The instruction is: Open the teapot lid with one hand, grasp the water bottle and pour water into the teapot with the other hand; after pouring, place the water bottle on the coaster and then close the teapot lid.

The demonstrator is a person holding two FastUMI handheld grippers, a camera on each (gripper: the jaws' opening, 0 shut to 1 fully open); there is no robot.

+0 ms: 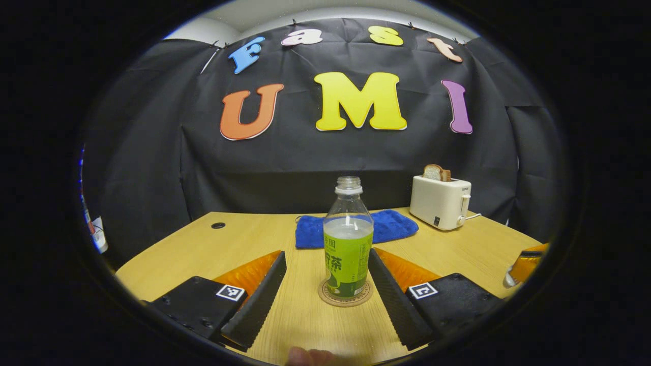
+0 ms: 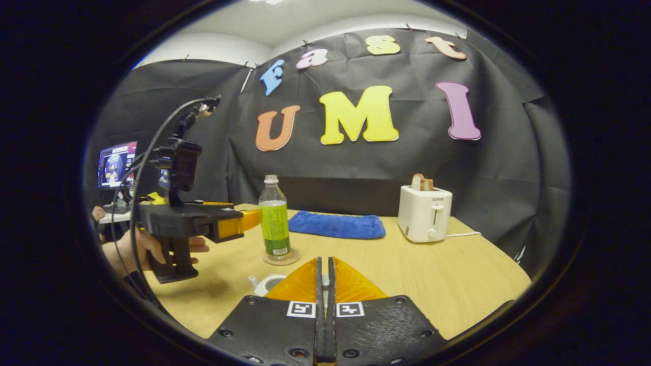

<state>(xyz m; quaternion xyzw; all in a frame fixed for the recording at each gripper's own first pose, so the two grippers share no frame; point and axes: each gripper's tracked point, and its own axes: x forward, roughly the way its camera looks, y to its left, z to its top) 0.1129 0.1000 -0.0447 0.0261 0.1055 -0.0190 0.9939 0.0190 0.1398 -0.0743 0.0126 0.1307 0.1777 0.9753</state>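
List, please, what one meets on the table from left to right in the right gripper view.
Left gripper → water bottle on its coaster → blue cloth → toaster.

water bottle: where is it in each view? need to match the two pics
Left gripper view: water bottle at centre, on the coaster, between the open fingers.
Right gripper view: left of centre, just beyond the left hand-held gripper.
Shared landmark: blue towel behind it.

open left claw (image 1: pixel 325 292) flanks water bottle (image 1: pixel 348 239) on coaster (image 1: pixel 346 299)
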